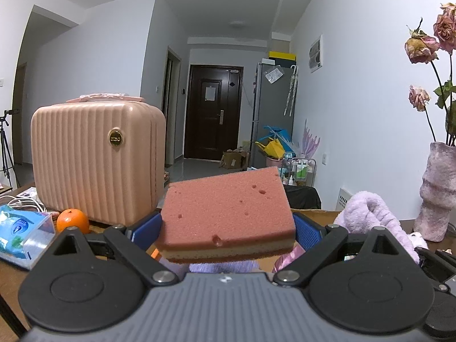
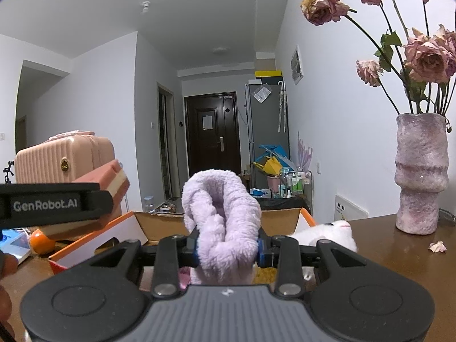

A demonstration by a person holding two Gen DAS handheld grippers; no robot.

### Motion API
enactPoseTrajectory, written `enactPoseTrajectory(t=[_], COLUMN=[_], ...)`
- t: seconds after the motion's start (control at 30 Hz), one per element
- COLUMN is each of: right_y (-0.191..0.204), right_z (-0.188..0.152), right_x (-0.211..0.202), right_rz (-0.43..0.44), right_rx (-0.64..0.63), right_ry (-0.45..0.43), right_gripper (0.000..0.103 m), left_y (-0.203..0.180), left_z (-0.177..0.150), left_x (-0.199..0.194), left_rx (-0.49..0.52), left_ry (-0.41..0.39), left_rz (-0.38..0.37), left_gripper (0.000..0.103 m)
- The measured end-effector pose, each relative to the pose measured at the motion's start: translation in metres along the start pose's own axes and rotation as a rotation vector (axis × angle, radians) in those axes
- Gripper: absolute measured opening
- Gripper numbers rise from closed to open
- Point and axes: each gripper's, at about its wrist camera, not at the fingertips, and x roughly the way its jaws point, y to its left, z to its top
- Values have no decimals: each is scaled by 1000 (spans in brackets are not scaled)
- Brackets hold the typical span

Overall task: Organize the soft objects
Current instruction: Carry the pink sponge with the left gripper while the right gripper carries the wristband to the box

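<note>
Left jaws (image 1: pixel 228 232) grasp the sponge (image 1: pixel 226 213), right jaws (image 2: pixel 228 249) grasp the towel (image 2: pixel 225 225); both seem not yet in the box (image 2: pixel 159 225) ahead

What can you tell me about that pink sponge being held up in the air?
The sponge is a thick rectangular block with layers: a pink porous top pitted with small holes, a cream band beneath, then a darker pink base. It looks soft and dry. The left claw clamps it between blue pads on its two short sides, holding it nearly flat, slightly tilted, off the table. Nothing else touches it.
</note>
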Motion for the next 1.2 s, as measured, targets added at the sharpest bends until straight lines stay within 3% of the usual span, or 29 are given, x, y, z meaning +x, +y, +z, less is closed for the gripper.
enactPoseTrajectory(t=[0.93, 1.0, 1.13, 1.2], right_y=[0, 0, 1, 1], right_z=[5, 5, 5, 5], right_x=[50, 50, 49, 49], right_rz=[-19, -19, -28, -30], right_rx=[-43, -40, -46, -47], right_ry=[2, 2, 0, 4], right_gripper=[34, 40, 40, 47], left_y=[-6, -5, -5, -4], left_z=[6, 6, 6, 6], left_x=[58, 57, 58, 59], left_rx=[3, 0, 3, -4], left_ry=[48, 49, 55, 64], left_rz=[-11, -9, -14, -16], left_gripper=[97, 97, 98, 99])
